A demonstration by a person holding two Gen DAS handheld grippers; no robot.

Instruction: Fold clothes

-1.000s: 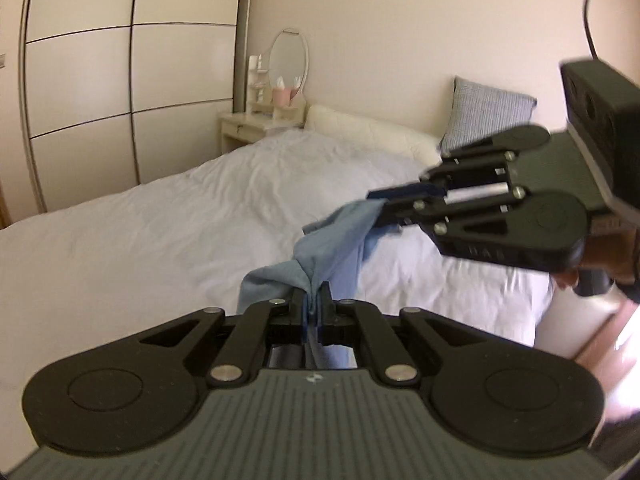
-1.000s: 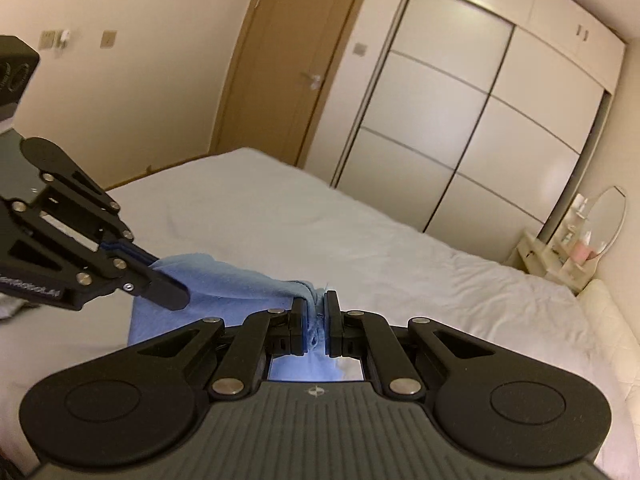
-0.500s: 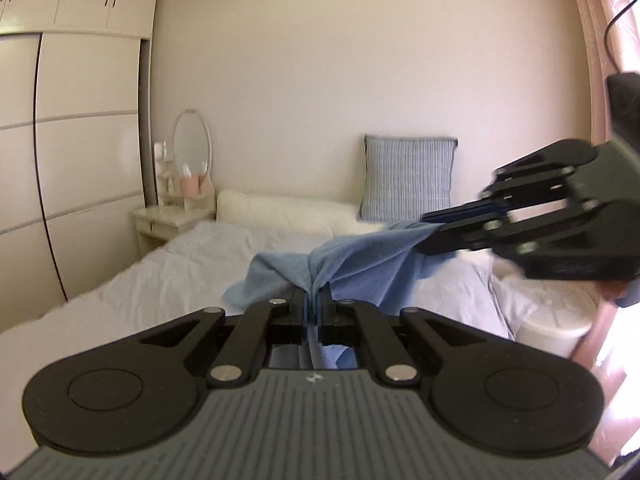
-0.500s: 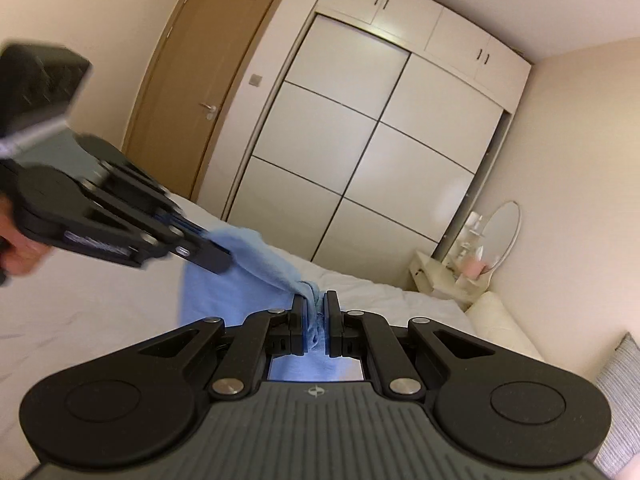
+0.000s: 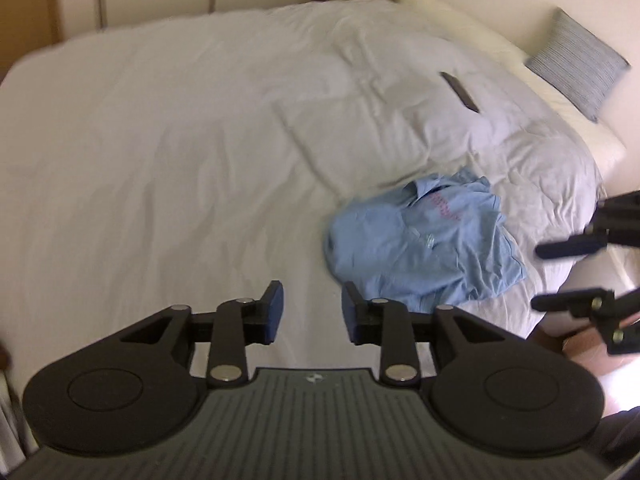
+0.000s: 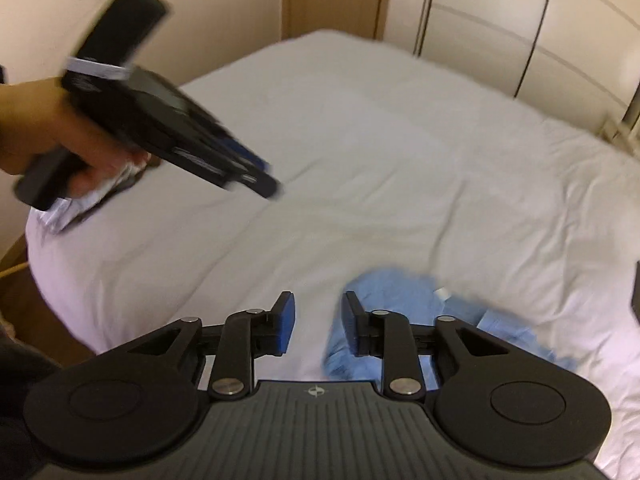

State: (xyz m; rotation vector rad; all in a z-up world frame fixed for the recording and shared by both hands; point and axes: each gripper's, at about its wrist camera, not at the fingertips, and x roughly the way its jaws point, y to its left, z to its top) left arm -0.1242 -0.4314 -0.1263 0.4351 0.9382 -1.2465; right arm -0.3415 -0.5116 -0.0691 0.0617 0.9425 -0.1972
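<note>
The blue shirt [image 5: 424,244] lies crumpled on the bed [image 5: 180,128], ahead and to the right of my left tool [image 5: 312,312], just below my right tool [image 6: 318,326]. Both tools' jaws are opening with nothing between them; the right one looks nearer.

A light blue shirt [image 5: 428,246] lies crumpled in a loose heap on the white bed [image 5: 160,152], near the bed's edge. Its collar is turned up toward the pillows, with a small patch of red lettering beside it and a pale mark on the chest. The fabric is rumpled and bunched, not flat.
</note>
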